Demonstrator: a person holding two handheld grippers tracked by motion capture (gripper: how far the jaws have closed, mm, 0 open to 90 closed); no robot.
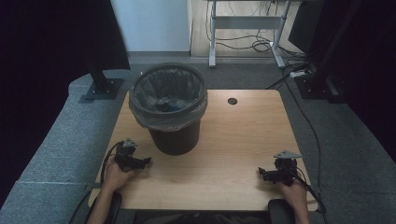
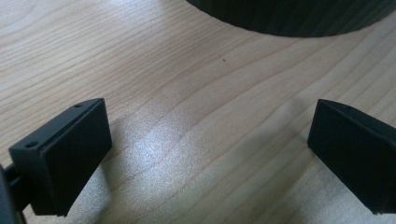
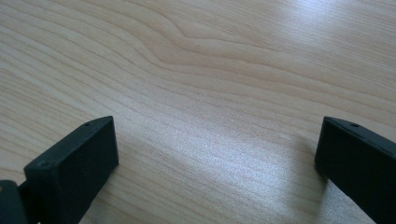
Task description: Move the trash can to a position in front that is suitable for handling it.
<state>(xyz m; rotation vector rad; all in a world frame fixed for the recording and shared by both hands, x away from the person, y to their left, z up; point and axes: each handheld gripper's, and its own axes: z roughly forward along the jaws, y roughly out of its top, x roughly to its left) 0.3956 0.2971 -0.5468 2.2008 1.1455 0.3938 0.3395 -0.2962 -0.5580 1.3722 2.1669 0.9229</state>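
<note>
High view: left gripper (image 1: 145, 161) rests low on the surface (image 1: 243, 140), jaws spread wide, nothing between them. Left gripper view confirms it: both black jaws apart, bare wood grain in the gap, and the dark base of the bin (image 2: 299, 16) just ahead, slightly toward the right jaw. So the bin (image 1: 169, 107) sits ahead of the left gripper and a bit inboard, near but not touching.

Right gripper (image 1: 261, 172) is also spread and holds nothing; right gripper view has plain surface (image 3: 210, 70) between and beyond the jaws. From this gripper the bin lies well apart, far inboard and ahead, across most of the surface.

Bin stands upright, long axis vertical, mouth up, with a clear liner (image 1: 140, 114) folded over the rim. Something dark lies at the bottom; too dim to identify.

Judgement: the left gripper is clearly the nearer one, so any move on the bin falls to it. Its jaws point across toward the bin's lower wall, not the rim. The wall looks too wide for a side pinch; the rim or liner edge is the likelier hold, which means rising first.
</note>
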